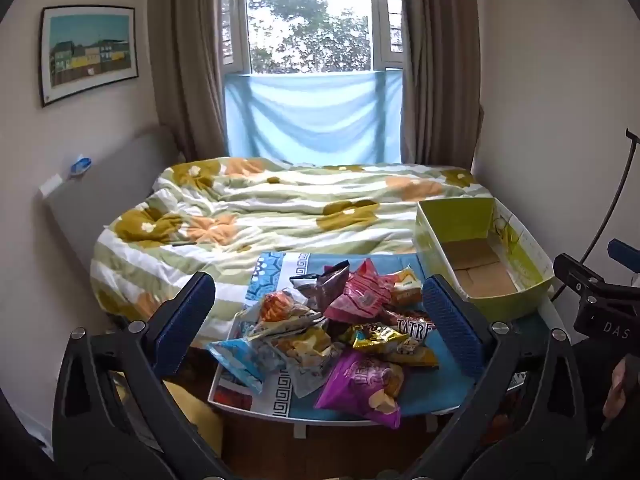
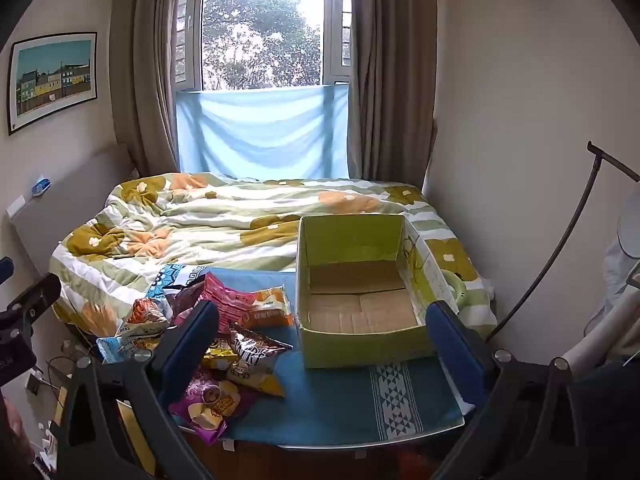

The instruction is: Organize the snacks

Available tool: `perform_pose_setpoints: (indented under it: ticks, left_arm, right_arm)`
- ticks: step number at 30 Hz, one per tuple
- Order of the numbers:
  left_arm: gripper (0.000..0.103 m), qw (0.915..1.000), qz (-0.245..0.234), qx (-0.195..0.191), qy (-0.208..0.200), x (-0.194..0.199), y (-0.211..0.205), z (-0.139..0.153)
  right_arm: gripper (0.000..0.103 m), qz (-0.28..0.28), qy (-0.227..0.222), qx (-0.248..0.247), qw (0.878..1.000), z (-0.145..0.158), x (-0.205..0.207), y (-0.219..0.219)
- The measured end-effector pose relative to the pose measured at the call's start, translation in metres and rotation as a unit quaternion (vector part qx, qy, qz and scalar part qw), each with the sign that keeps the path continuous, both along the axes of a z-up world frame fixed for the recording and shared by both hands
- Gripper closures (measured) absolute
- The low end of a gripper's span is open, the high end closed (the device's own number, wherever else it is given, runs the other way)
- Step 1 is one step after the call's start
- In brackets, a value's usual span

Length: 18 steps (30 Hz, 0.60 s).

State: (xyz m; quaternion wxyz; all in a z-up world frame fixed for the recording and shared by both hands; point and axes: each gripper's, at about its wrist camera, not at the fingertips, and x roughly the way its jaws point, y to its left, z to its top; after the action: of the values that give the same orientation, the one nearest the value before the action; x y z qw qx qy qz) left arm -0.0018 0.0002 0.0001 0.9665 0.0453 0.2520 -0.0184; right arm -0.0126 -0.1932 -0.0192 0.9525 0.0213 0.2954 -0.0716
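A heap of snack bags (image 1: 332, 328) lies on a small table with a blue patterned cloth (image 1: 432, 392). A purple bag (image 1: 362, 386) sits nearest, a pink one (image 1: 360, 294) on top. In the right wrist view the same snack bags (image 2: 224, 332) lie left of an empty green cardboard box (image 2: 360, 292). That box (image 1: 484, 256) stands at the table's right in the left wrist view. My left gripper (image 1: 320, 320) hangs open above and before the heap, nothing between its fingers. My right gripper (image 2: 324, 340) is open in front of the box, its left finger (image 2: 188, 344) over the bags.
Behind the table lies a bed with a flowered quilt (image 1: 260, 216), then a window with curtains (image 1: 312, 40). Walls stand close on both sides. The right gripper's body (image 1: 592, 300) shows at the right edge. A black curved stand (image 2: 560, 256) leans by the right wall.
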Motion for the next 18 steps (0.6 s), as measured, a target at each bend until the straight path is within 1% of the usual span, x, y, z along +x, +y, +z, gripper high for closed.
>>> perform_pose_setpoints:
  ticks: [2,3,8,10,15,18]
  left_arm:
    - [0.001,1.0,0.0,-0.005,0.0,-0.003,-0.002,0.0]
    - [0.001,0.9997,0.0,-0.021,0.009,-0.001,0.005,0.0]
    - [0.001,0.9998,0.003,-0.02,-0.004,-0.011,0.006,0.003]
    - [0.001,0.9999,0.005,-0.014,0.002,-0.001,0.007,0.0]
    - [0.001,0.9999,0.006,-0.009,0.001,0.0,0.006,0.001]
    - [0.001,0.9999,0.004,-0.017,0.0,0.0,0.008,0.001]
  right_arm:
    - [0.0,0.001,0.005,0.001,1.0,0.0,0.0,0.0]
    - [0.0,0.001,0.004,0.001,1.0,0.0,0.0,0.0]
    - [0.0,0.0,0.0,-0.002,1.0,-0.001,-0.002,0.003]
    - [0.0,-0.001,-0.001,-0.003,1.0,-0.002,-0.001,0.003]
    - [0.0,0.0,-0.003,-0.004,1.0,-0.002,-0.003,0.004]
    - [0.0,0.002,-0.004,-0.006,1.0,0.0,-0.001,0.006]
